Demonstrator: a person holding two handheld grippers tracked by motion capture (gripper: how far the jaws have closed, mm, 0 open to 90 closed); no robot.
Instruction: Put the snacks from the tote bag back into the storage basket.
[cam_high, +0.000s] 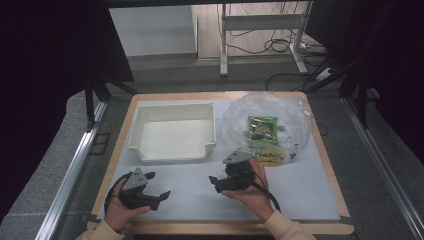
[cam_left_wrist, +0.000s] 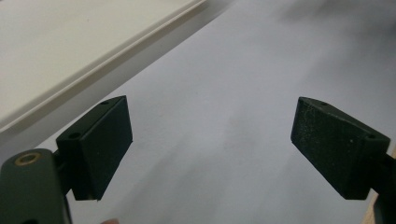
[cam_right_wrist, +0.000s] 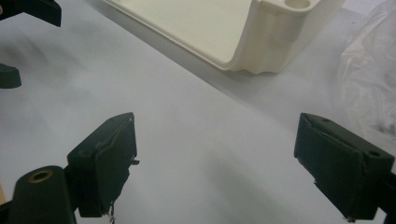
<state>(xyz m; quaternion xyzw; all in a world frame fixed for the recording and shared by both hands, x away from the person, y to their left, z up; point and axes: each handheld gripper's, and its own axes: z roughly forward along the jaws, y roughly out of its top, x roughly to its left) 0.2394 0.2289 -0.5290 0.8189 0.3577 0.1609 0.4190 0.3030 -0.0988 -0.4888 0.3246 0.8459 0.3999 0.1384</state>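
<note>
My left gripper (cam_high: 157, 186) is held low over the white sheet near the front left, open, with nothing between its jaws. In the left gripper view, the left gripper (cam_left_wrist: 210, 149) has only bare sheet between its black pads. My right gripper (cam_high: 216, 184) sits in the person's hand at front centre, points left and is open too. The right gripper (cam_right_wrist: 215, 163) holds nothing in its own view, where the left gripper's fingertips (cam_right_wrist: 42, 9) show at the top left. A crumpled clear plastic bag (cam_high: 290, 117) holds a green packet (cam_high: 262, 127) and a yellow packet (cam_high: 270, 156).
An empty white tray (cam_high: 172, 150) stands on the white sheet (cam_high: 310, 190) behind the grippers; its rim (cam_left_wrist: 93, 65) and corner (cam_right_wrist: 275, 42) show close by. The wooden table edge (cam_high: 225, 227) runs along the front. Desk legs and cables lie beyond the table.
</note>
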